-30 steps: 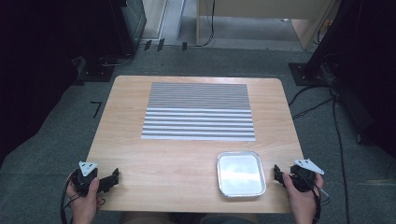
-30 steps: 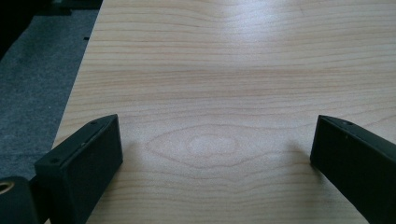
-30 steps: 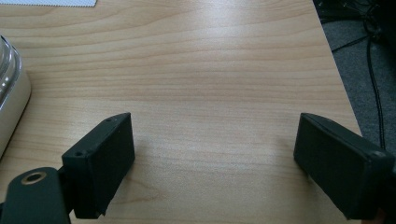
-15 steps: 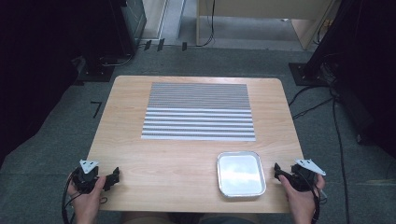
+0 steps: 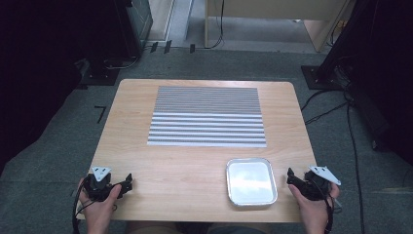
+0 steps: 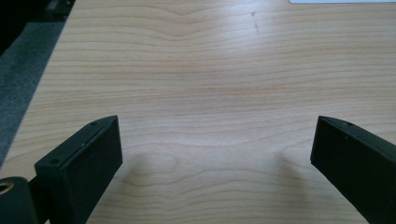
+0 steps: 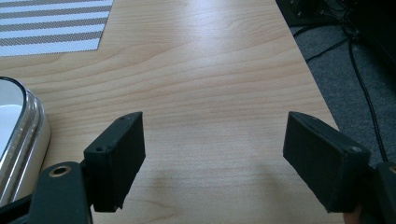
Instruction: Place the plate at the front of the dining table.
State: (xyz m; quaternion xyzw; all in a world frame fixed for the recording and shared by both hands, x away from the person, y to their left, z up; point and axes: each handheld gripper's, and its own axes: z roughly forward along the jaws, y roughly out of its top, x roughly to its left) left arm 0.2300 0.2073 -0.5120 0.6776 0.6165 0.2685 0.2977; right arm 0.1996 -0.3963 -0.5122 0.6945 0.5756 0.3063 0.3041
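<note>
Here both tongs gape wide with nothing between them: left tongs [image 5: 127, 182] over bare counter [image 5: 185, 165], right tongs [image 5: 290, 176], just narrowing slightly, beside the foil tray [image 5: 251, 181].

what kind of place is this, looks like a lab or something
Probably a lab or recording workspace: a bare wooden table on grey carpet, loose cables on the floor, dark equipment stands behind.

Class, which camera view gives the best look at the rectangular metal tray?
The high view: the shiny rectangular metal tray appears whole, near the table's front edge, below the striped placemat. The right gripper view catches just its rounded rim at the left; the left gripper view offers bare wood.
</note>
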